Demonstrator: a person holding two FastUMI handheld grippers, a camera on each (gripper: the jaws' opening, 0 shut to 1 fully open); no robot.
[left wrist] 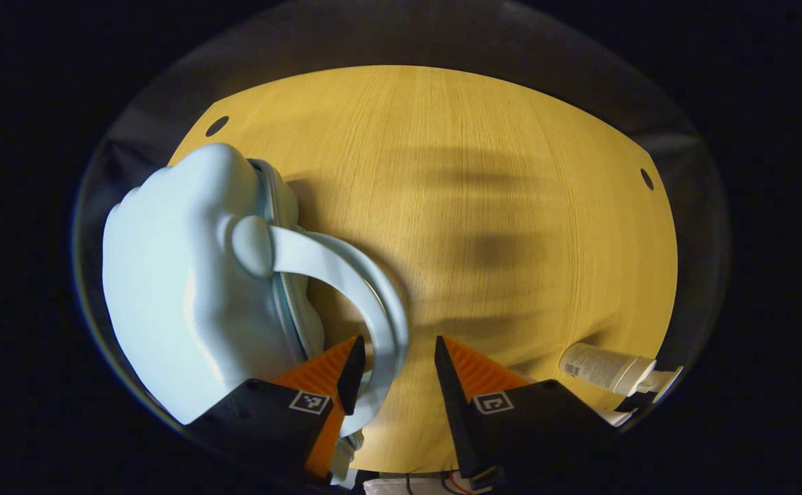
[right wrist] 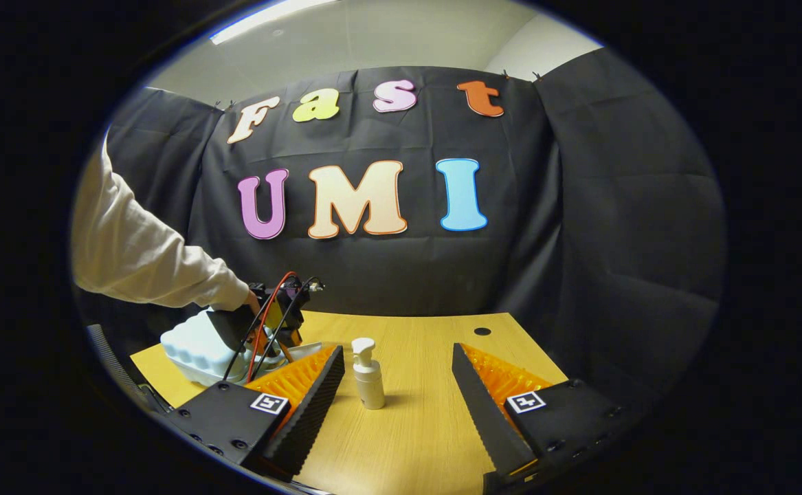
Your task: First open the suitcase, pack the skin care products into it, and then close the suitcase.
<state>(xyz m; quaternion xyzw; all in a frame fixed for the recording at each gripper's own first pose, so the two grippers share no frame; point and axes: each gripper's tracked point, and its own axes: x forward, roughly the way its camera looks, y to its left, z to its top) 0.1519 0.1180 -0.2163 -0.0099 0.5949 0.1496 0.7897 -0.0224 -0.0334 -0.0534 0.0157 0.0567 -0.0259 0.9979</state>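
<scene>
Both grippers gape, empty — left gripper straddles suitcase handle; pump bottle label unreadable.

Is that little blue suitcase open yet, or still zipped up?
Shut, it seems. In the left gripper view the suitcase has both shells together along the zipper line, with its handle between the open left gripper fingers.

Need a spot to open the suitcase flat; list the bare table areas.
Bare: wooden tabletop between pale blue hard-shell suitcase and white pump bottle, out to the far edge. Crowded: the suitcase's looped handle by the left fingers.
</scene>
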